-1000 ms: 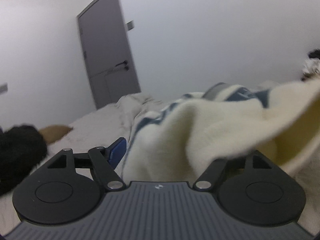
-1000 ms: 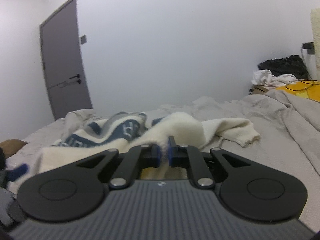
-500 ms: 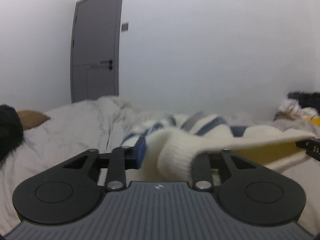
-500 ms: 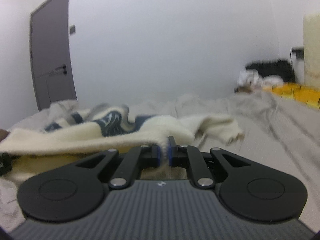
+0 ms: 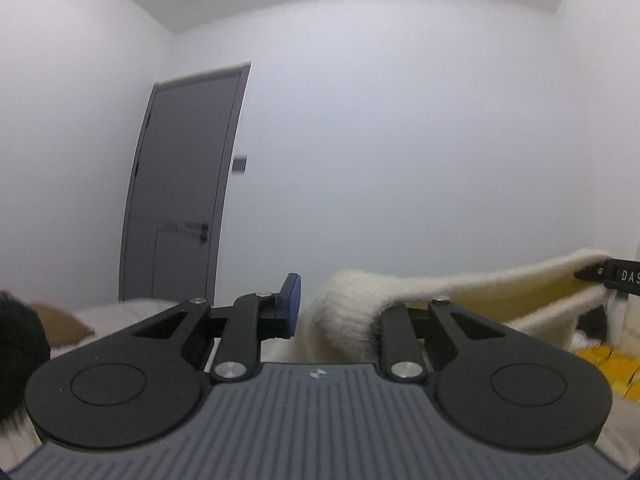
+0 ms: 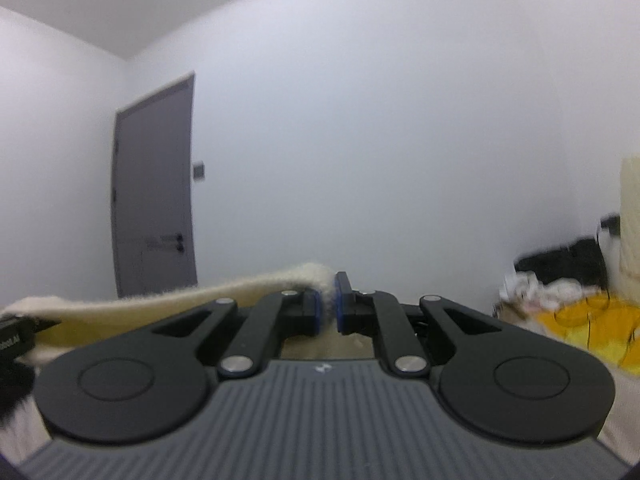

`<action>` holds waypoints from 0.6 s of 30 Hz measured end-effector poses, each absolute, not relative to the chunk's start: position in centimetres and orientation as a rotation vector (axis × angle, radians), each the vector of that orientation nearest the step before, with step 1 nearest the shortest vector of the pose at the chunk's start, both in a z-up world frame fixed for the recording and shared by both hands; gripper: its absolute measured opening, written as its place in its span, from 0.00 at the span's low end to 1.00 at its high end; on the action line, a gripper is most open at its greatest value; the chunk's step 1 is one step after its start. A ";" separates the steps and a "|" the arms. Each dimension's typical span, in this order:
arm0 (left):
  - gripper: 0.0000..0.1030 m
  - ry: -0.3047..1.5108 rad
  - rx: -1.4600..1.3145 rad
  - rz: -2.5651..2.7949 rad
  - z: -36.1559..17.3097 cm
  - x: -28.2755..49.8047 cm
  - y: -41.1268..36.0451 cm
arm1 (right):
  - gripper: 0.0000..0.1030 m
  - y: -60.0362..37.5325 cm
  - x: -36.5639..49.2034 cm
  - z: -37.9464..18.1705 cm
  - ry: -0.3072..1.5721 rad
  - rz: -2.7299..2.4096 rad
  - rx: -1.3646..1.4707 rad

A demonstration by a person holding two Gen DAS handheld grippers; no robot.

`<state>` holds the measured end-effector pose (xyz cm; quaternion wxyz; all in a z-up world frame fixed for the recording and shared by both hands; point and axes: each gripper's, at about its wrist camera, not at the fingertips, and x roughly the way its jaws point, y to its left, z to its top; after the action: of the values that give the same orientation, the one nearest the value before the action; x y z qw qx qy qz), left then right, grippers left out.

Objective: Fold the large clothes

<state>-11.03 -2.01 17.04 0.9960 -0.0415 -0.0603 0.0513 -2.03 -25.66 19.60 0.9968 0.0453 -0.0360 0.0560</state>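
**Inspector:** Above the bed (image 5: 120,312), both tools are raised and point roughly level at the far wall (image 5: 400,160). The cream sweater (image 5: 352,312) hangs stretched between them, its upper edge running nearly straight from one tool to the other.

**Assessor:** Grip status?

**Inspector:** The right gripper (image 6: 328,304) is pressed almost together, pinching a tuft of the cream knit between its blue pads. The left gripper (image 5: 336,312) has just been closing; a thick bunch of the knit sits between its jaws and covers the right finger. The gap beside the left pad (image 5: 292,300) leaves me unable to say whether that pad bears on the cloth.

**Assessor:** Step in hand?

**Inspector:** By my judgement, lifting the garment clear so it hangs flat before the fold.

**Assessor:** Recommendations?

**Inspector:** Keep both tools at equal height and hold the top edge taut without stretching the knit. Confirm the left hold before going higher; a bulky bunch may slip. Lower evenly onto clear bedding, away from the yellow items (image 6: 580,328) at the right and the dark pile (image 5: 20,344) at the left.
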 end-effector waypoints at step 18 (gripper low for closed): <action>0.23 -0.266 -0.102 -0.074 44.1 -15.5 1.6 | 0.10 -24.5 -7.1 44.1 -0.312 0.216 0.066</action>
<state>-15.49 1.63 44.07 0.9892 -0.0508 -0.1328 -0.0367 -7.05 -24.50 44.11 0.9815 0.0326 -0.1551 0.1074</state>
